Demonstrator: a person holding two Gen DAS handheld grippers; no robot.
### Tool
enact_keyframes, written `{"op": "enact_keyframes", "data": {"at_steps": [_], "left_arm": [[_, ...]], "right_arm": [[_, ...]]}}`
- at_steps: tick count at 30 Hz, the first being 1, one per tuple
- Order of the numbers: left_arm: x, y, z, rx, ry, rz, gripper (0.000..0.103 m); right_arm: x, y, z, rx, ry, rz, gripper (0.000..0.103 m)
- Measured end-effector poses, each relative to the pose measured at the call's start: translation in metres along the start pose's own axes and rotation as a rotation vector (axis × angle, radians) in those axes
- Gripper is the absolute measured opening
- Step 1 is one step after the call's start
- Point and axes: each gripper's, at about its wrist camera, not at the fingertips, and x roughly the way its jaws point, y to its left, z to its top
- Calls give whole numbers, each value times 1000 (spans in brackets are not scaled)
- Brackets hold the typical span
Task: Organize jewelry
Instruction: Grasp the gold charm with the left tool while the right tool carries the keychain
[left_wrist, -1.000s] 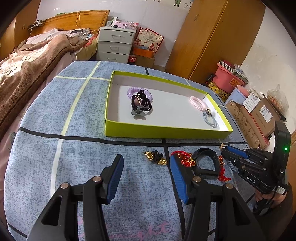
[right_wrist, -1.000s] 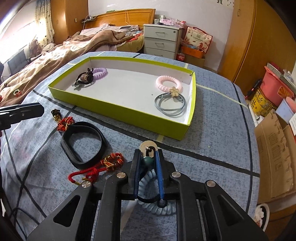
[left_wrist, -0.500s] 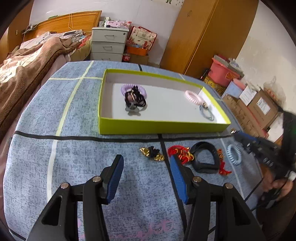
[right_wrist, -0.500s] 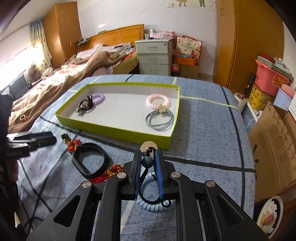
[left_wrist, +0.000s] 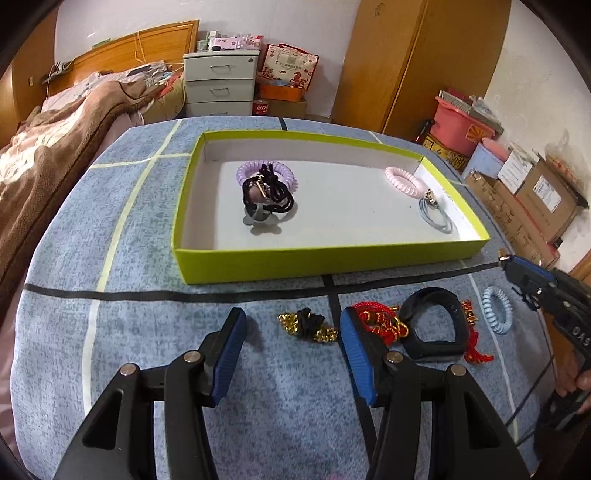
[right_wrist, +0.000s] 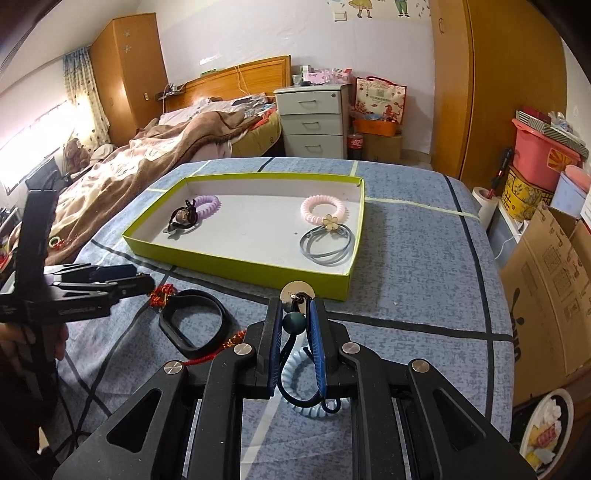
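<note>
Green tray (left_wrist: 258, 264) with hair ties — open left gripper (left_wrist: 291, 332) near black-gold trinket (left_wrist: 308, 325).

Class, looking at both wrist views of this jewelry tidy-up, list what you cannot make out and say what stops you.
- Right wrist view: the hair tie in the right gripper; its loop runs behind the fingers.
- Right wrist view: the blue coil below, mostly covered by the gripper.
- Left wrist view: the red cord, partly behind a finger of the left gripper and under the black band.

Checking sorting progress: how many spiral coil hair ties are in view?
3. A purple coil hair tie and a pink one are in the green box; a light blue one lies on the table.
</note>
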Motion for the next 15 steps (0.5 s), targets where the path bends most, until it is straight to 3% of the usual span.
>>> {"op": "enact_keyframes", "data": {"at_steps": [8,15], "left_arm": [[1,-10,-4,68,-5,74,54],[-2,-4,-4,65,-12,96,31]], "right_arm": [[-3,-1,0,1,-8,-3,16],[-4,0,-1,9,-5,-5,16]]}}
